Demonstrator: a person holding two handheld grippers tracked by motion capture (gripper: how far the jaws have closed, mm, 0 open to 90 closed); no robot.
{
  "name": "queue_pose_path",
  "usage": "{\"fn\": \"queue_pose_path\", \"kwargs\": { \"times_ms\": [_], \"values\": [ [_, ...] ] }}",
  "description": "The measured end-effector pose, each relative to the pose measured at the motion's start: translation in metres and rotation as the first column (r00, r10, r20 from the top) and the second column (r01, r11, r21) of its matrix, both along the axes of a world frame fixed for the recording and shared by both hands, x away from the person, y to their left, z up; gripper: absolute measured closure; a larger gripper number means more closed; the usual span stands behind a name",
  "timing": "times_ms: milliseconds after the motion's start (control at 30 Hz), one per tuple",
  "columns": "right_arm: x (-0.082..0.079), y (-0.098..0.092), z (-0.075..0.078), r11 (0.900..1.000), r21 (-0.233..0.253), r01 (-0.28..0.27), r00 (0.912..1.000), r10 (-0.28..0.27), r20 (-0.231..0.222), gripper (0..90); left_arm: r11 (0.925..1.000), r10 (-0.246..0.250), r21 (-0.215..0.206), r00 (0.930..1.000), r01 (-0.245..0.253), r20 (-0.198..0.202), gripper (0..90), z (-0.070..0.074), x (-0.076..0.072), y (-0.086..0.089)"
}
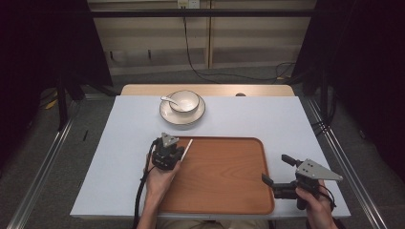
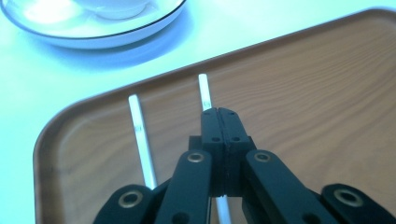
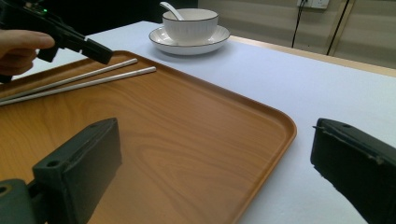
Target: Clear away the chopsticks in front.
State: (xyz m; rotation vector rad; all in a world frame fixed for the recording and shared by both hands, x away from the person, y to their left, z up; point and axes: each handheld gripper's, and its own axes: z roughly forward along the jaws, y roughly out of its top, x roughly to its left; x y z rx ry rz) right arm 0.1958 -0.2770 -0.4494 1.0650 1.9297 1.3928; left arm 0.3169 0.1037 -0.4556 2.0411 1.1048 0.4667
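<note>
- Two white chopsticks (image 1: pixel 187 145) on the go, and from the high view the left tool (image 1: pixel 168 151) sits over the tray's (image 1: pixel 224 191) near-left corner with a stick tip poking out past it toward the plate (image 1: pixel 165 113).
- Same view: the right tool (image 1: pixel 277 172) hangs at the tray's right rim, jaws spread, gripping nothing. Bowl (image 1: pixel 184 101) and spoon (image 1: pixel 168 99) wait on the plate at the far side of the counter (image 1: pixel 286 124).
- Left gripper view now: the left tool (image 2: pixel 218 113) is clenched, jaws pressed together over one chopstick (image 2: pixel 204 93), which runs out ahead and reappears below. The second stick (image 2: pixel 139 135) lies just beside it on the tray (image 2: pixel 303 84), parallel, loose.
- Right gripper view: right tool (image 3: pixel 210 154) wide open over the tray's (image 3: pixel 196 140) corner. Across the wood, both sticks (image 3: pixel 84 80) lie side by side near the left tool (image 3: pixel 93 49).
- Handling call: these look thin, stiff, light and slick. They'll likely roll or pivot if pinched off-centre. A hold near the middle looks safest, squarely across the shaft.
</note>
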Motion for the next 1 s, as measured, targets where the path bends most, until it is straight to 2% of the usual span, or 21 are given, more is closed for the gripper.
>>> {"fn": "queue_pose_path", "kwargs": {
  "times_ms": [67,167,233,300,333,400,433,467,500,533,567,633,667,700,733,767,800,867,933,967,1000],
  "values": [
    [0.0,0.0,0.0,1.0,-0.003,0.001,1.0,-0.001,0.001,1.6,0.999,-0.028,-0.034,0.9996,0.028,0.0,90.0,-0.002,0.003,-0.002],
    [0.001,0.0,0.0,1.0,0.001,-0.001,1.0,0.001,-0.003,1.6,0.9981,-0.06,-0.013,0.9982,0.06,-0.011,90.0,-0.003,0.007,-0.006],
    [0.001,0.0,0.0,1.0,0.002,-0.002,1.0,0.002,-0.003,1.6,0.997,-0.078,-0.003,0.997,0.078,-0.002,90.0,-0.003,0.008,-0.009],
    [0.0,0.0,0.0,1.0,0.001,-0.002,1.0,0.002,-0.003,1.6,0.994,-0.109,-0.013,0.9939,0.109,-0.016,90.0,-0.003,0.011,-0.011],
    [0.0,0.0,0.0,1.0,0.003,-0.002,1.0,0.002,-0.005,1.6,0.9931,-0.114,-0.03,0.9935,0.113,-0.008,90.0,-0.003,0.011,-0.012],
    [0.0,0.0,0.0,1.0,0.001,-0.001,1.0,0.001,-0.003,1.6,0.9913,-0.132,0.008,0.9913,0.132,-0.004,90.0,-0.002,0.013,-0.014],
    [0.0,0.0,0.0,1.0,0.003,-0.002,1.0,0.002,-0.002,1.6,0.992,-0.126,0.006,0.9919,0.126,-0.01,90.0,-0.003,0.013,-0.015],
    [0.0,0.0,0.0,1.0,0.004,-0.004,1.0,0.004,-0.005,1.6,0.9903,-0.137,0.023,0.9905,0.137,-0.012,90.0,-0.003,0.014,-0.015],
    [0.0,0.0,0.0,1.0,0.004,-0.004,1.0,0.004,-0.005,1.6,0.9913,-0.13,0.023,0.9914,0.13,-0.017,90.0,-0.005,0.015,-0.016],
    [0.0,0.0,0.0,1.0,0.004,-0.003,1.0,0.003,-0.005,1.6,0.991,-0.126,0.043,0.9917,0.127,-0.026,90.0,-0.005,0.016,-0.015],
    [0.001,0.0,0.0,1.0,0.003,-0.003,1.0,0.003,-0.005,1.6,0.9917,-0.121,0.039,0.9921,0.122,-0.031,90.0,-0.007,0.018,-0.014],
    [0.0,0.0,0.0,1.0,0.003,-0.003,1.0,0.003,-0.007,1.6,0.9918,-0.1,0.075,0.9937,0.104,-0.051,90.0,-0.009,0.02,-0.011],
    [0.0,0.0,0.0,1.0,0.003,-0.003,1.0,0.003,-0.007,1.6,0.9924,-0.095,0.072,0.9932,0.1,-0.067,90.0,-0.009,0.022,-0.009],
    [0.0,0.0,0.0,1.0,0.001,-0.002,1.0,0.002,-0.006,1.6,0.9926,-0.117,0.021,0.9894,0.12,-0.086,90.0,-0.01,0.023,-0.006],
    [0.0,-0.001,0.0,1.0,0.005,-0.001,1.0,0.001,-0.009,1.6,0.9906,-0.134,0.016,0.987,0.136,-0.089,90.0,-0.01,0.024,-0.004],
    [0.0,-0.001,0.0,1.0,0.005,0.001,1.0,-0.001,-0.006,1.6,0.9929,-0.107,0.045,0.9917,0.11,-0.071,90.0,-0.008,0.023,-0.005],
    [0.0,-0.001,0.0,1.0,0.005,0.002,1.0,-0.002,-0.009,1.6,0.9933,-0.1,0.051,0.993,0.104,-0.063,90.0,-0.008,0.022,-0.006],
    [0.001,0.0,-0.001,1.0,0.001,-0.001,1.0,0.001,-0.008,1.6,0.9901,-0.14,0.001,0.9876,0.14,-0.072,90.0,-0.007,0.023,-0.006],
    [0.001,0.0,-0.001,1.0,0.0,0.0,1.0,0.0,-0.007,1.6,0.9888,-0.144,0.027,0.9861,0.147,-0.083,90.0,-0.012,0.025,-0.01],
    [0.001,0.0,-0.001,1.0,0.001,-0.001,1.0,0.001,-0.006,1.6,0.9866,-0.158,0.022,0.9823,0.161,-0.1,90.0,-0.014,0.027,-0.008],
    [0.001,0.0,-0.001,1.0,0.0,-0.001,1.0,0.001,-0.006,1.6,0.9879,-0.153,0.01,0.9824,0.155,-0.108,90.0,-0.017,0.028,-0.009]
  ]
}}
